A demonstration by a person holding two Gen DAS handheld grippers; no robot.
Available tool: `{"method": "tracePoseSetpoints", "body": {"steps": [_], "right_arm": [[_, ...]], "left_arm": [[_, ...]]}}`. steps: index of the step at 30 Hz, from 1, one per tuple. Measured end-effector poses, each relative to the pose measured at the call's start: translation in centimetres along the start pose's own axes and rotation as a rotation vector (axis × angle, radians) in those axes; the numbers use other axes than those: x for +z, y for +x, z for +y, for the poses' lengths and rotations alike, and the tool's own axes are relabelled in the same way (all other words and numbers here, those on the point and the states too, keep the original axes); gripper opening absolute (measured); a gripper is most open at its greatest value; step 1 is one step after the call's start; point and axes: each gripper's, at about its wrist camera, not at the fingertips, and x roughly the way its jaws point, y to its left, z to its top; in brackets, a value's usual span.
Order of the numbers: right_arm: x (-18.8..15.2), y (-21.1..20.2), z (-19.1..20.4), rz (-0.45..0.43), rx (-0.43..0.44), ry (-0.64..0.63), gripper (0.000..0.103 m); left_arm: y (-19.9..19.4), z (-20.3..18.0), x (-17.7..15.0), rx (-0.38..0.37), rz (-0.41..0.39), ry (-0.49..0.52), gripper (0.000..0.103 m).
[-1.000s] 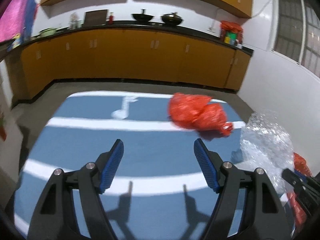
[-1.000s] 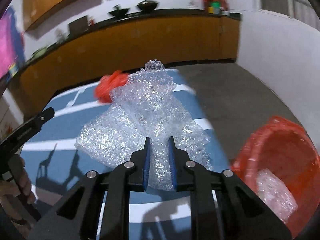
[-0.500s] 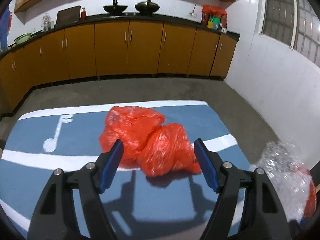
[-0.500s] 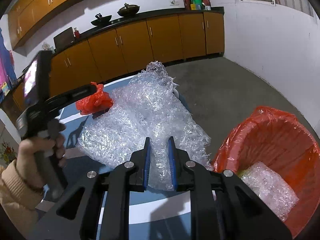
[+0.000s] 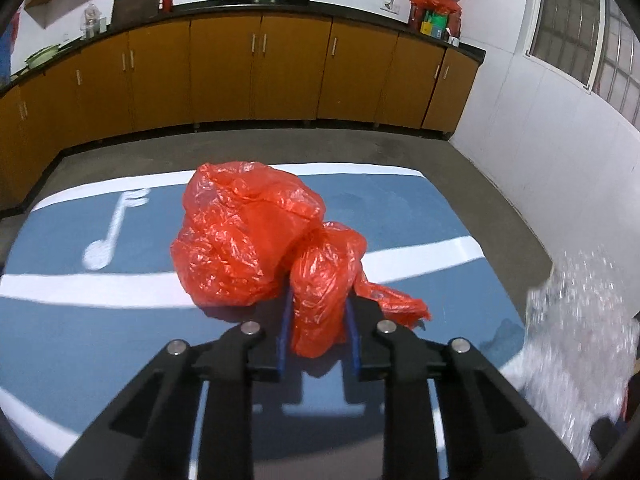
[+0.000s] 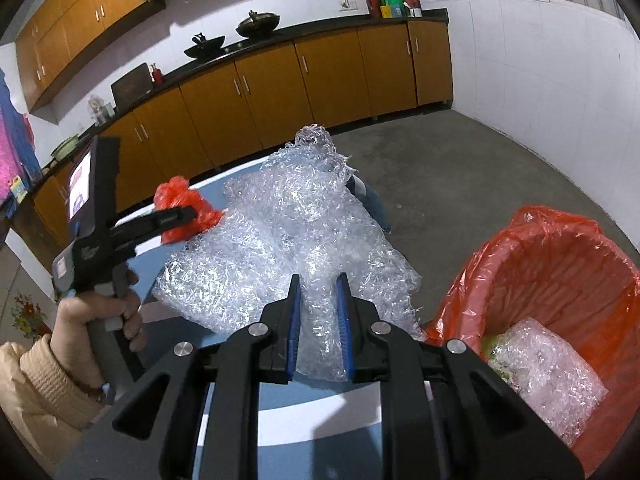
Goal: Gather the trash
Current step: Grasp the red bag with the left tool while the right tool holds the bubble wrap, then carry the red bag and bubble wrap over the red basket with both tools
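A crumpled red plastic bag (image 5: pixel 248 236) lies on the blue table (image 5: pixel 80 340) with white stripes. My left gripper (image 5: pixel 318 300) is closing, and its blue pads press on the bag's near lobe. The right wrist view shows that same bag (image 6: pixel 180 204) pinched by the left gripper (image 6: pixel 188 214), which a person's hand (image 6: pixel 100 312) holds. My right gripper (image 6: pixel 318 280) is shut on a large sheet of clear bubble wrap (image 6: pixel 288 232) at its near edge. The sheet rests on the table's right end and shows as a blur (image 5: pixel 580 340) in the left wrist view.
A bin with a red liner (image 6: pixel 560 248) stands on the floor right of the table, with a piece of bubble wrap (image 6: pixel 544 364) inside. Orange cabinets (image 5: pixel 260 72) under a dark counter line the far wall. A white wall (image 5: pixel 560 140) runs along the right.
The left gripper moved to the red bag and its jaws came together on the bag's near lobe. The right gripper kept its grip on the bubble wrap and barely moved.
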Motion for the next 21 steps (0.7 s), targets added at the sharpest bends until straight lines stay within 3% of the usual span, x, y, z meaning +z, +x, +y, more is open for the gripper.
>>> {"method": "tracePoseSetpoints", "body": {"steps": [9,21], "right_arm": [[0.0,-3.7,1.1,-0.026,0.032,-0.004,0.018],[-0.2,-9.0,1.4,-0.068,0.032,-0.009,0.018]], "left_arm": [[-9.3,3.0,-3.3,0.044,-0.043,0.001,0.023],[-19.6,3.0,-7.0,0.007,-0.097,0.033,0.023]]}}
